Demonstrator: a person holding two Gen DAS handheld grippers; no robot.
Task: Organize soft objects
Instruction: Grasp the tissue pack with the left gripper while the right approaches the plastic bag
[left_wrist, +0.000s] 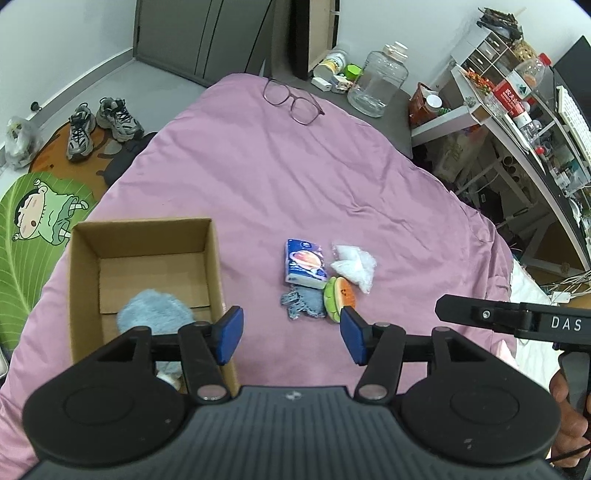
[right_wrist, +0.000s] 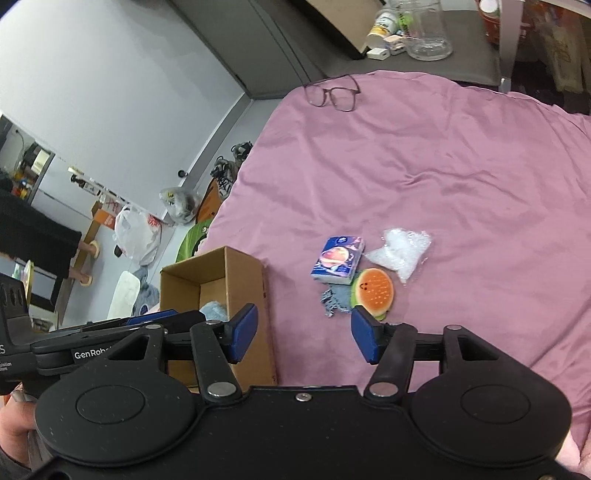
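Note:
A cardboard box (left_wrist: 88, 243) stands open on the pink bedspread, with a fluffy light-blue cloth (left_wrist: 155, 314) inside; the box also shows in the right wrist view (right_wrist: 251, 295). To its right lie a blue tissue pack (left_wrist: 304, 267), a clear plastic bag (left_wrist: 354, 267), a watermelon-slice plush (left_wrist: 340, 297) and a small denim piece (left_wrist: 303, 304). The same pile shows in the right wrist view: tissue pack (right_wrist: 338, 260), bag (right_wrist: 402, 251), plush (right_wrist: 373, 293), denim (right_wrist: 338, 301). My left gripper (left_wrist: 291, 334) is open and empty, just short of the pile. My right gripper (right_wrist: 304, 334) is open and empty, near the plush.
Glasses (left_wrist: 293, 101) lie at the far end of the bed (left_wrist: 258, 166). A bedside table holds a clear jar (left_wrist: 378, 83) and bottles. Shelves and a desk (left_wrist: 517, 122) stand on the right. Shoes (left_wrist: 99, 125) and a cartoon mat (left_wrist: 33, 229) lie on the floor at left.

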